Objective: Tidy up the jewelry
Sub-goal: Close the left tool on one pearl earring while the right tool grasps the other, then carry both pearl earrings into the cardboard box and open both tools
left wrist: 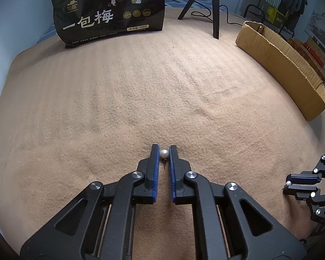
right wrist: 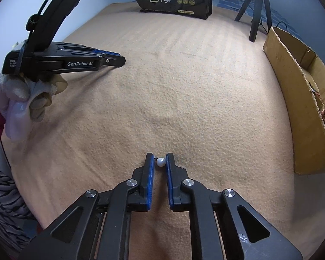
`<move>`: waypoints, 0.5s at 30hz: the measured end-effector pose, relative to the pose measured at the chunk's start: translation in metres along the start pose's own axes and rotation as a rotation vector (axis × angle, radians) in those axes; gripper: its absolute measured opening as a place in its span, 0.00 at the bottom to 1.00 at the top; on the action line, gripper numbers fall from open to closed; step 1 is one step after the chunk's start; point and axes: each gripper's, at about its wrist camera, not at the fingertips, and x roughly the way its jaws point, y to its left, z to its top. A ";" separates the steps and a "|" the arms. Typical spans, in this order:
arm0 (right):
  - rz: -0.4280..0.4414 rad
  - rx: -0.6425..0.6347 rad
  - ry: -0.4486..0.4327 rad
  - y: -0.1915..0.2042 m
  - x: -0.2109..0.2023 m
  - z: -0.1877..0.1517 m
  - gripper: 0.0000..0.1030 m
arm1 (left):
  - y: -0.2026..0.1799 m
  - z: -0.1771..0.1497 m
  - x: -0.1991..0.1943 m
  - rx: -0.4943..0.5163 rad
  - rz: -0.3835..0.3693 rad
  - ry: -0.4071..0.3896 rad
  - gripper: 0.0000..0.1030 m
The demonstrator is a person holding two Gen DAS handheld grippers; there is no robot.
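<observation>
Pinching one pearl stud apiece, left tool (left wrist: 164,149) grips pearl earring (left wrist: 164,153), right tool (right wrist: 159,158) grips second pearl earring (right wrist: 160,162).

I count two small white pearl stud earrings, one (left wrist: 164,153) pinched in my left black two-finger claw (left wrist: 164,151), one (right wrist: 160,162) in my right (right wrist: 160,161). One black printed snack bag (left wrist: 110,10), one black tripod (left wrist: 208,4) and one brown cardboard box (left wrist: 279,65) sit on one tan blanket (left wrist: 140,82).

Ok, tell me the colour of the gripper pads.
Blue pads, clearest in the left wrist view.
</observation>
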 end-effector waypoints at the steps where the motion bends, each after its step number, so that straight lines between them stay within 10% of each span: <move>1: 0.002 0.002 -0.002 0.000 -0.001 0.000 0.09 | 0.000 0.000 -0.001 -0.001 0.001 -0.001 0.07; 15: -0.017 0.011 -0.080 0.002 -0.030 0.005 0.09 | -0.012 0.002 -0.031 0.014 0.010 -0.062 0.06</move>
